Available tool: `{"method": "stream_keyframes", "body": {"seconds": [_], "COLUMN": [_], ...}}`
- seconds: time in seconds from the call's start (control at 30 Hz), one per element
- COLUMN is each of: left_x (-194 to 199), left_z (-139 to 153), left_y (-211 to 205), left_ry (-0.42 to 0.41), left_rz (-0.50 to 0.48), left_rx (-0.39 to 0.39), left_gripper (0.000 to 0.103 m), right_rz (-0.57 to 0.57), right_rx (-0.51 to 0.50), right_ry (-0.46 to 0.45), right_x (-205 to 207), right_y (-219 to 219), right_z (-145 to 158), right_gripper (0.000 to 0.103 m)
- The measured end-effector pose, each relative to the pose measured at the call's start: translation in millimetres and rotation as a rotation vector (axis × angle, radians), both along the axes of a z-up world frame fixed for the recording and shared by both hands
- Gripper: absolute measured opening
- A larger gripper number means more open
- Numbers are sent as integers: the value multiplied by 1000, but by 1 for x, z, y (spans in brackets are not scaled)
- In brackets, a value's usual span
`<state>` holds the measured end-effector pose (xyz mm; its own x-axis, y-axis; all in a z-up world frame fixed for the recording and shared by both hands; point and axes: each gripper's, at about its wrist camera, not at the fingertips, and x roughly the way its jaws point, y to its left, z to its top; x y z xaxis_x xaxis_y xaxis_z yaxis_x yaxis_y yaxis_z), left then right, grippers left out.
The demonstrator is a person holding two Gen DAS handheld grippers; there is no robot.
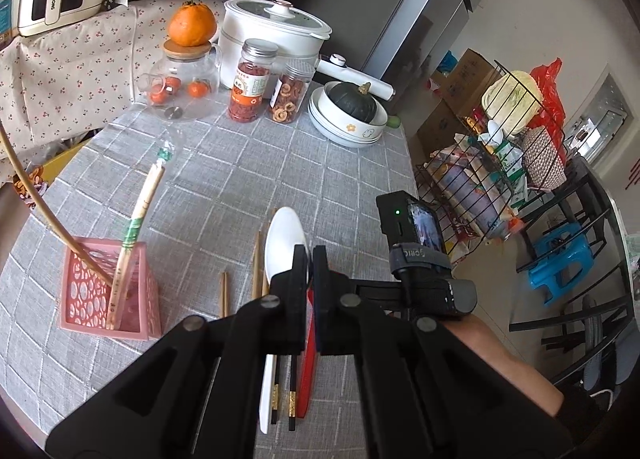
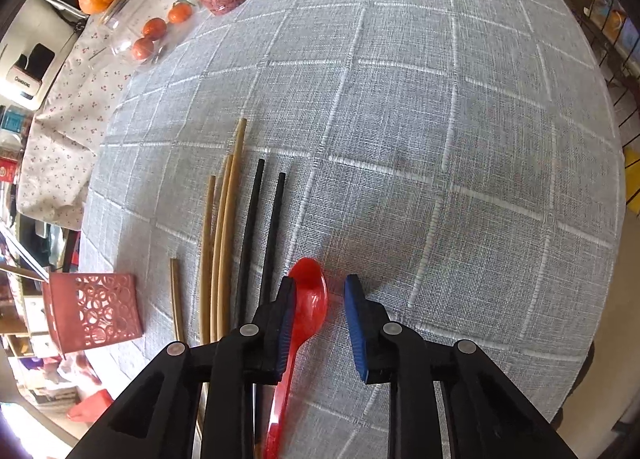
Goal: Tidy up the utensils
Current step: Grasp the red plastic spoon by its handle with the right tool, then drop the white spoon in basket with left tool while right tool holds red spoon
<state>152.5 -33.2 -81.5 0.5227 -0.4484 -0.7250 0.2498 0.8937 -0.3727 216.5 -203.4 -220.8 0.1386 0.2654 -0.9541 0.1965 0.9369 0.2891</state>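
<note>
The left gripper [image 1: 310, 259] hangs low over the grey cloth [image 2: 440, 119], pointing away from the person, its jaws drawn nearly together with only a narrow slit between them; whether they pinch the white spoon [image 1: 286, 239] whose bowl shows just beyond the tips, I cannot tell. The right gripper [image 2: 320, 291] also sits low and level over the cloth with its jaws spread, the red spoon [image 2: 306, 299] lying on the cloth between them, close against the left finger. Left of it lie black chopsticks [image 2: 256, 227] and wooden chopsticks [image 2: 224, 235], with the pink holder [image 1: 108, 291] further left, already holding chopsticks.
</note>
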Motion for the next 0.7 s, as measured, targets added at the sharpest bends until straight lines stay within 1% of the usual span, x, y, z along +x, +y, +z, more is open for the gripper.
{"method": "stream_keyframes", "body": {"seconds": [0.07,0.17,0.2,0.27,0.37,0.43,0.53,0.63,0.7], "left_x": [0,-2,-3,-7,-14,-19,-22,-20,-14], "left_z": [1,5,9,20,41,52,63,66,62], "left_y": [1,6,9,18,33,47,69,90,99], "left_ry": [-4,-22,-34,-82,-188,-256,-337,-396,-401], "left_rz": [4,11,12,16,30,57,122,197,216], "left_rx": [-4,-19,-35,-72,-114,-134,-155,-165,-164], "left_gripper": [3,3,3,3,3,3,3,3,3], "right_rz": [19,30,28,15,12,24,23,11,9], "right_rx": [-2,-9,-7,-9,-12,-22,-25,-9,5], "right_ry": [-9,-25,-32,-54,-132,-201,-289,-354,-382], "right_x": [0,0,-1,-3,-7,-11,-19,-29,-34], "right_y": [4,5,5,3,2,4,6,5,7], "right_z": [0,2,4,12,35,56,83,105,115], "right_gripper": [13,6,4,3,3,3,3,3,3]}}
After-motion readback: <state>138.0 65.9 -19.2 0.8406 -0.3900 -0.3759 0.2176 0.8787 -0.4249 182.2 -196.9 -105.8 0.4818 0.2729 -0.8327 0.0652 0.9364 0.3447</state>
